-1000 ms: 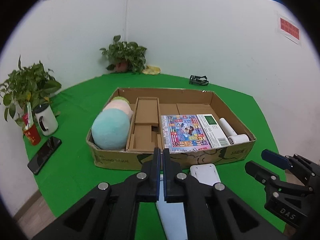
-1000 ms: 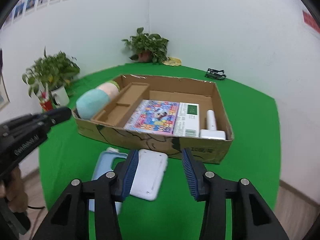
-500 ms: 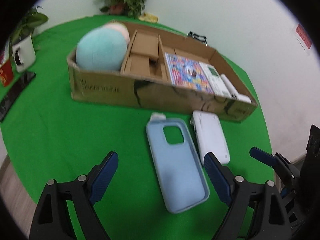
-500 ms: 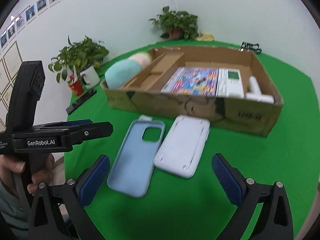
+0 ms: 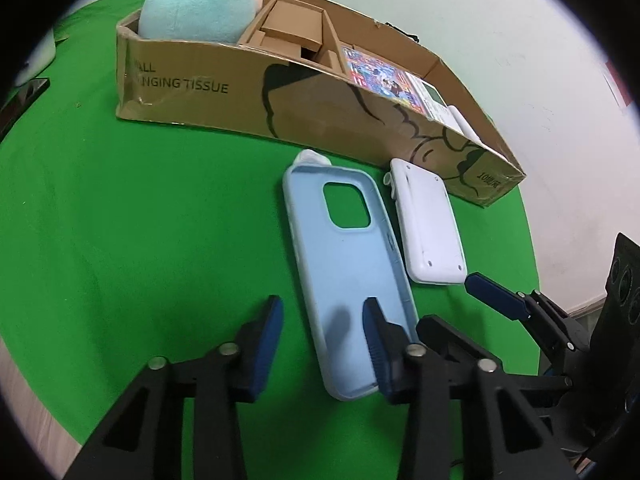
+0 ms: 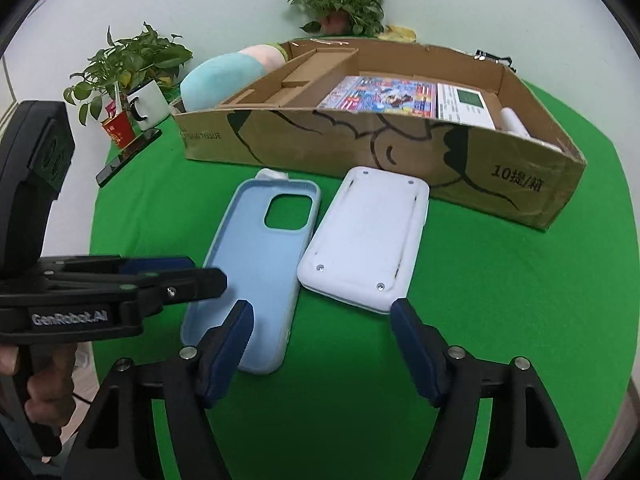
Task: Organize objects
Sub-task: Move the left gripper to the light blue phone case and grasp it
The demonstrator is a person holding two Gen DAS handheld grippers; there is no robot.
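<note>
Left gripper (image 5: 322, 336) and right gripper (image 6: 322, 344) — jaws just closing, unclenched, gripping nothing. Beyond them, the pale blue silicone phone case (image 5: 344, 256) and white rectangular plastic device (image 6: 366, 236) lie side by side on green cloth (image 5: 140, 220), before the partitioned cardboard box (image 6: 360, 140).

**Green Table Against Pale Walls**

A round table covered in bright green cloth (image 6: 500, 280) filled most of both views. Plain white painted walls (image 6: 224, 4) rose behind it, meeting in a corner at the top of the right wrist frame. Two leafy potted plants (image 6: 340, 0) stood along the table's far edge. A strip of pale wooden floor (image 5: 24, 384) showed at lower left in the left wrist frame.
</note>
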